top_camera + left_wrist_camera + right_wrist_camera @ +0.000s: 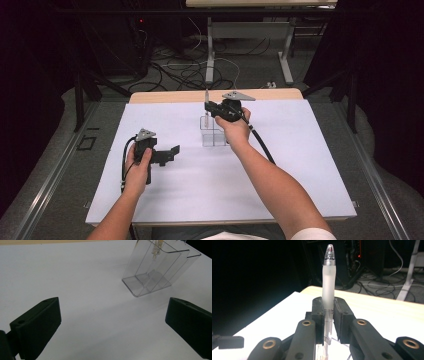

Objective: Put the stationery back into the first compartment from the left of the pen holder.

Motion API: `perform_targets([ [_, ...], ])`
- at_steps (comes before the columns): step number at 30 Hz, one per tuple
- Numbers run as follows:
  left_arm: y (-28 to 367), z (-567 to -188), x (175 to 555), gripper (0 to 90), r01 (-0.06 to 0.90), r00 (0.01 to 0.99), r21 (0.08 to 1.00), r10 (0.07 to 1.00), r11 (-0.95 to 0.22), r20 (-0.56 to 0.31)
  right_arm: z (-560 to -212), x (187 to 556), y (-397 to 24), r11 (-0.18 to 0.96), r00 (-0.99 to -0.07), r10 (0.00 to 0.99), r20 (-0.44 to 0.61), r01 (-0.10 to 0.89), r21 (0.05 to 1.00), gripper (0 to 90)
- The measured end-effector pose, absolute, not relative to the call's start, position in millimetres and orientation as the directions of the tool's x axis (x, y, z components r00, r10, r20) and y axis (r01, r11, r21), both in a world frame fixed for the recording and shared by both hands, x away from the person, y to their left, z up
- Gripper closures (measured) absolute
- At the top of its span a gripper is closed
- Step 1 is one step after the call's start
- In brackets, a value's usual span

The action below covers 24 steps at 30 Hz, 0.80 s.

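Right hand-held gripper: jaws clamped on a pen, which stands upright between the pads with its clear pointed tip at the top of the right gripper view.
Pen position: in the high view the right hand-held gripper sits just above centre of the frame, directly over the clear box; the pen rises above the jaws there, and its lower end dips into the top of the box.
Clear box: transparent plastic organiser with inner dividers, standing on the white table near the centre; in the left gripper view it appears at the upper right, tilted in the frame, with the pen's lower end hanging inside one compartment.
Left hand-held gripper: left of centre in the high view, low over the table, jaws spread wide with nothing between them; well apart from the box.
Left gripper view: the two black jaws stand at the lower left and lower right corners, bare table between them.
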<state>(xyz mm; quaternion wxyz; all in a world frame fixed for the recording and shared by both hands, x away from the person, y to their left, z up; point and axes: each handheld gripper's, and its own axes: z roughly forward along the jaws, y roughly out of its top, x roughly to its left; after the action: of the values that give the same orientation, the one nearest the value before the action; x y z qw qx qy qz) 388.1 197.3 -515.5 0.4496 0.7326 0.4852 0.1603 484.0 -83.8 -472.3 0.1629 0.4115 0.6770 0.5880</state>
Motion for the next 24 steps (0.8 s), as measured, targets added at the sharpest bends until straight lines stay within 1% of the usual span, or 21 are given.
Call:
perform_targets([
  [9,197,-516,388,0.3,0.568,0.478,0.813,0.855,-0.126,-0.201,-478,483,-81,0.012,-0.605,0.750,0.268,0.418,0.909,79.6],
  [17,197,-516,388,0.3,0.568,0.477,0.813,0.856,-0.126,-0.200,-483,482,-81,0.026,-0.586,0.758,0.285,0.465,0.885,79.5],
  [24,197,-516,388,0.3,0.568,0.479,0.814,0.855,-0.126,-0.201,-485,482,-81,0.028,-0.587,0.756,0.290,0.471,0.882,79.4],
])
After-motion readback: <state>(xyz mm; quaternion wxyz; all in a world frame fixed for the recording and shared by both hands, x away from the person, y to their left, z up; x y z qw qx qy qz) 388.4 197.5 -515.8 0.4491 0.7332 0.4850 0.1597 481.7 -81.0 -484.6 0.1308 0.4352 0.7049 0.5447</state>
